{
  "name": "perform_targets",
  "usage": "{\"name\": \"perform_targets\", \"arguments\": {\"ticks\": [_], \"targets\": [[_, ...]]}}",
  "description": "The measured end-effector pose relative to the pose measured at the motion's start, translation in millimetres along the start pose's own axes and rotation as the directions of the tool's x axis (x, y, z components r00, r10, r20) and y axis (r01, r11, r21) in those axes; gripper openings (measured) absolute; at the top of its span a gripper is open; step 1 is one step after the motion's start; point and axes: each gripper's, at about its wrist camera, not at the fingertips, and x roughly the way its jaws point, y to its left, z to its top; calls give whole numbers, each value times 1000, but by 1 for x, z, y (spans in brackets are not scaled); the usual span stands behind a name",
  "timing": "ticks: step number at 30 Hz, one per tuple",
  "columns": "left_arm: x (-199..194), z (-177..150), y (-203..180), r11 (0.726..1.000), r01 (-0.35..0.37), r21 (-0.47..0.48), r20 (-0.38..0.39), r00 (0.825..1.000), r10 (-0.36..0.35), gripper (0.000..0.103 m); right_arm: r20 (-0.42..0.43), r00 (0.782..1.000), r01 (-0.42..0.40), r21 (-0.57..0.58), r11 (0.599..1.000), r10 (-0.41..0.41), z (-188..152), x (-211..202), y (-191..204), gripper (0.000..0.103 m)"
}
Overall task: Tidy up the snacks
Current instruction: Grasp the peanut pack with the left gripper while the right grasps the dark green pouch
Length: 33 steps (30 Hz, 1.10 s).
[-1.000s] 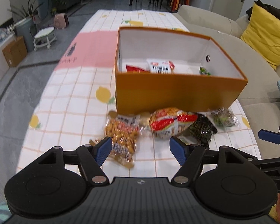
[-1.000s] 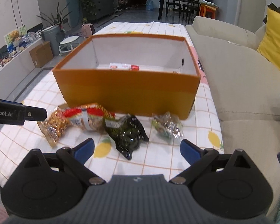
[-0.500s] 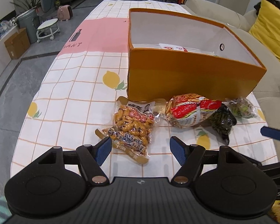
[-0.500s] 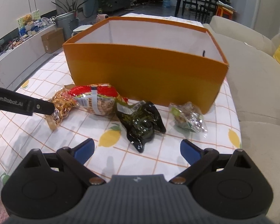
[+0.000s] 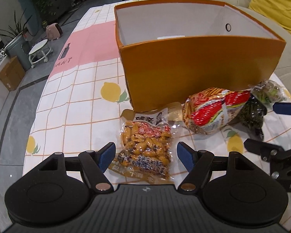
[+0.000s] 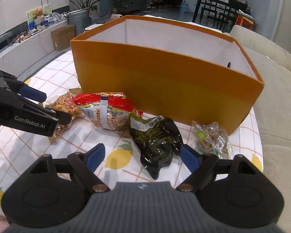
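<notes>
Left wrist view.
- Left claw (image 5: 145,156): spread wide, holding nothing; the blue pads flank the near end of the peanut bag (image 5: 145,145) at 6 o'clock. Contact cannot be told.
- Striped snack bag (image 5: 213,110) at 3 o'clock, dark green packet (image 5: 252,114) beyond it, clear packet (image 5: 269,93) furthest right.
- Orange box (image 5: 194,66) at 12 o'clock on the checked surface (image 5: 67,106), open-topped; peanut bag's far end is at its front wall.
- Judged step: grasp the peanut bag. Close on the bag's body, not the flat sealed edge, then lift clear of the front wall before moving over the box.

Right wrist view.
- Right claw (image 6: 143,158): spread wide, empty; dark green packet (image 6: 155,141) lies between the pads, apparently untouched.
- Clear packet (image 6: 211,137) at 3 o'clock; striped snack bag (image 6: 106,110) at 11 o'clock; left claw (image 6: 48,106) at 9 o'clock, over the peanut bag (image 6: 66,104).
- Orange box (image 6: 164,81) at 12 o'clock.
</notes>
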Motion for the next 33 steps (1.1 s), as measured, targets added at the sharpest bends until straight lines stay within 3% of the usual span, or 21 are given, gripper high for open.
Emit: {"name": "perform_targets", "arguments": {"ticks": [6, 18, 23, 28, 33], "targets": [[9, 0, 5, 1000, 10, -15, -6, 1000, -11, 95, -3, 1000, 6, 9, 1000, -6, 5, 11, -5, 81], [22, 1, -3, 999, -4, 43, -14, 1000, 5, 97, -30, 999, 17, 3, 1000, -17, 4, 29, -6, 75], [23, 0, -2, 1000, 10, 23, -16, 1000, -10, 93, -31, 999, 40, 0, 999, -40, 3, 32, -3, 67], [22, 0, 2, 1000, 22, -6, -22, 1000, -22, 91, -27, 997, 73, -17, 997, -74, 1, 31, -4, 51], [19, 1, 3, 999, 33, -25, -24, 999, -33, 87, -27, 995, 92, -33, 995, -93, -1, 30, -3, 46]]}}
